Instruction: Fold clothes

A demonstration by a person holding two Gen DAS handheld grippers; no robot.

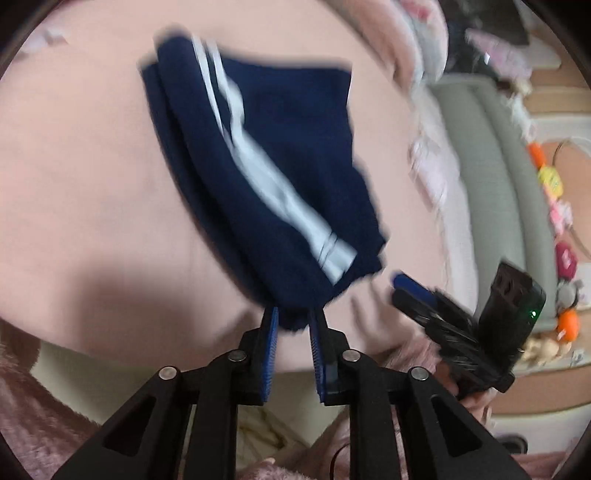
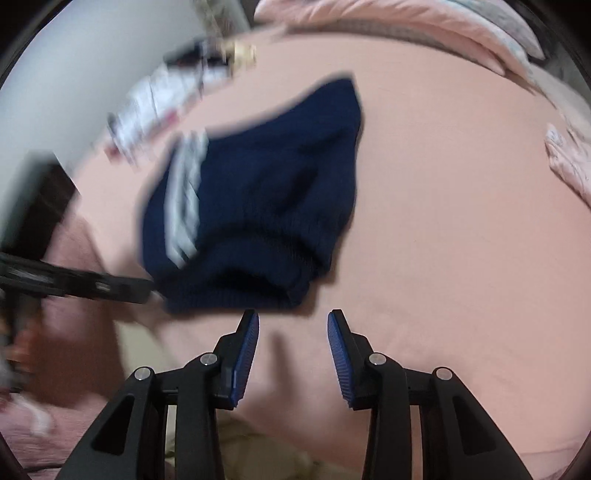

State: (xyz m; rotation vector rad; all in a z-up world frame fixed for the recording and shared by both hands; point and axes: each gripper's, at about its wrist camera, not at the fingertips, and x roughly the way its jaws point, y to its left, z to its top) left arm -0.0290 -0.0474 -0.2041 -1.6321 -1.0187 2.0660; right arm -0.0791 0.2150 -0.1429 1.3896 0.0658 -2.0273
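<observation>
My left gripper [image 1: 293, 317] has its two blue-padded fingers [image 1: 270, 332] pinched on a corner of the navy shorts [image 1: 266, 158], and the cloth bunches into a dark knot between the pads. From there the shorts stretch away across the pink bedsheet [image 1: 74, 177], folded over on themselves, with a white side stripe [image 1: 258, 173] running along their length toward the far end. Everything on this side is motion-blurred, so I can't tell how much of the garment rests on the sheet. My right gripper [image 1: 410, 291] shows in the left wrist view just beside the near edge of the shorts, off to the right and clear of the cloth. Through the right wrist view, the right gripper [image 2: 293, 321] has its fingers [image 2: 340, 339] spread wide with only sheet between them, and the elastic waistband [image 2: 258, 258] of the shorts [image 2: 266, 184] lies just ahead of the tips, not touching. The left gripper [image 2: 140, 286] reaches in from the left edge and meets the garment's near corner. A grey padded bumper [image 1: 491, 177] runs along the bed's right side, with pink bedding [image 2: 424, 26] heaped at the far end.
</observation>
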